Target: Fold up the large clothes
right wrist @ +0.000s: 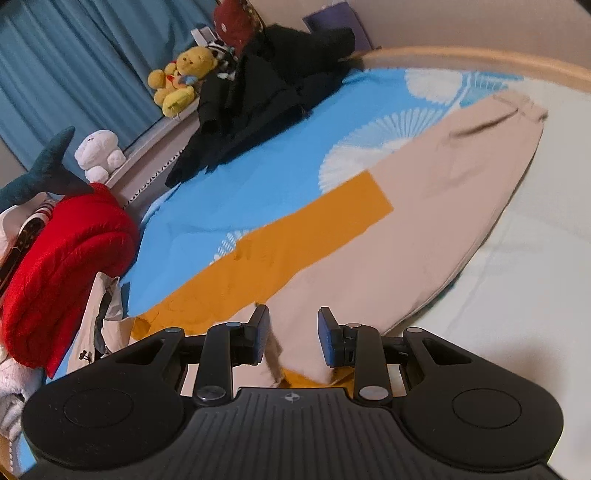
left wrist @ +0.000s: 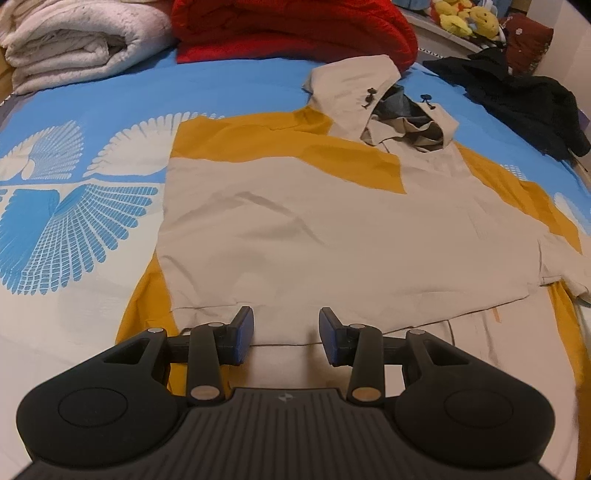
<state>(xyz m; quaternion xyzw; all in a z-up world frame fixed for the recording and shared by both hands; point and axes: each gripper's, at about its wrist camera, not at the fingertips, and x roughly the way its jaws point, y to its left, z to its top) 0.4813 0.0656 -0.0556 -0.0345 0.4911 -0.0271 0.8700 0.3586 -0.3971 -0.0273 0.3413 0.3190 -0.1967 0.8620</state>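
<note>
Jacket (left wrist: 332,236), beige and mustard, hooded, spread flat front-up on the bed (left wrist: 240,92) over a blue-and-white patterned sheet. Hood (left wrist: 384,99) points toward the far end, open, dark lining showing, two toggles on its cords. In the left wrist view one sleeve is already folded over the body; the hem lies just ahead of the left hand-held gripper (left wrist: 286,338). That gripper's jaws are spread, nothing between the pads, hovering over the hem. Right wrist view: the other sleeve (right wrist: 443,206) stretches out over the sheet, cuff toward the wooden bed edge, frame blurred. Right hand-held gripper (right wrist: 293,339) is partly spread with a bunched fold of beige cloth sitting between the jaws; pads not visibly pressing it. No containers in view. Far end of bed: rolled white blanket (left wrist: 74,40), red quilt (left wrist: 295,29), black garment (left wrist: 517,99) heaped at the side, yellow plush toys (left wrist: 465,18) behind, blue curtain (right wrist: 74,55).
</note>
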